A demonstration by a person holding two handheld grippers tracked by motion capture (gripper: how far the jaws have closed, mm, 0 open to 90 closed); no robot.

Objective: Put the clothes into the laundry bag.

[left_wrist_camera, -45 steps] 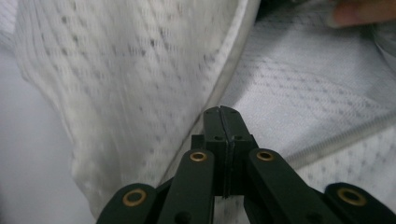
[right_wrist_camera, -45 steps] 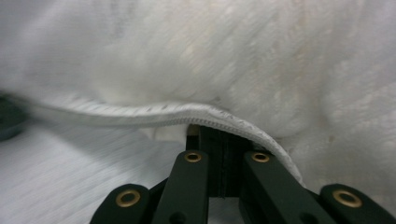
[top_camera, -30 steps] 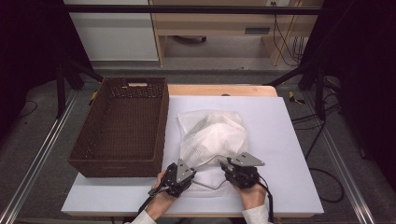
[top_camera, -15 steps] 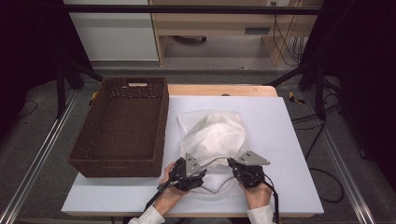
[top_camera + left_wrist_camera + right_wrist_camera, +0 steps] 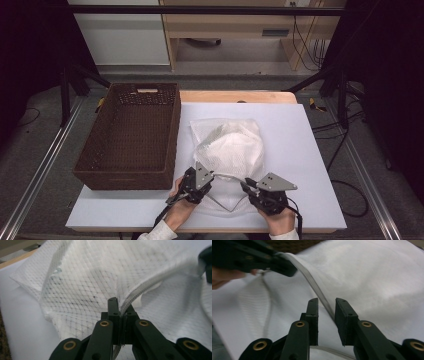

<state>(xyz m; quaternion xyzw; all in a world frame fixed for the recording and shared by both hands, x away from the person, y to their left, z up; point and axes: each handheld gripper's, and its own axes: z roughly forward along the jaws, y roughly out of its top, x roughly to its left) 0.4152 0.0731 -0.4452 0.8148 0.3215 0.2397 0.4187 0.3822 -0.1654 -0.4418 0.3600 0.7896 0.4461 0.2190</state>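
Mesh bag (image 5: 231, 150) lies on the white surface (image 5: 310, 150) just right of the wicker basket (image 5: 132, 135), its long axis running away from the person, zipper edge (image 5: 136, 293) nearest them. The left tool (image 5: 200, 176) is clamped on that zipper edge. The right tool (image 5: 246, 184), jaws narrowly apart and just opening, straddles the edge without pressing.
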